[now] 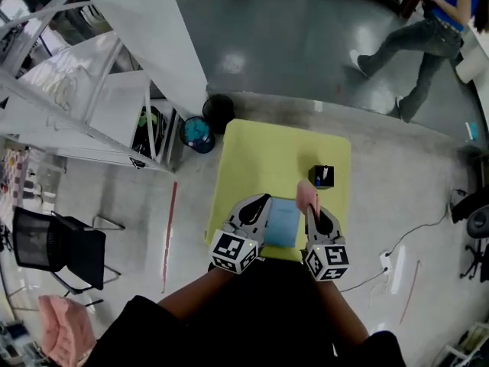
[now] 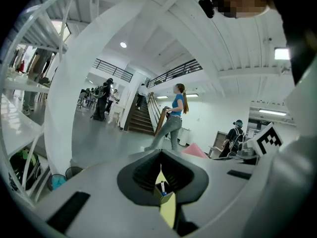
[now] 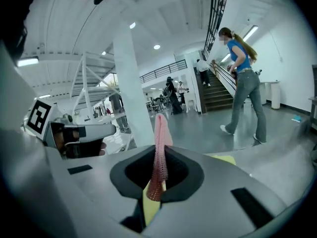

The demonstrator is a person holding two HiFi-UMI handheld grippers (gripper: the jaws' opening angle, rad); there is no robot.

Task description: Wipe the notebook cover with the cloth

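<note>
Head view, yellow tabletop ringed by open grey floor, pale blue notebook at its near edge between left gripper and right gripper, black box near the right edge, left gripper view, fingers clenched together on nothing, right gripper view, fingers grasping an upright pink cloth.

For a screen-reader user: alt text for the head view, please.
Seen from above, the right gripper holds a pink cloth beside a light blue notebook on a yellow table; the left gripper is at the notebook's left edge.
</note>
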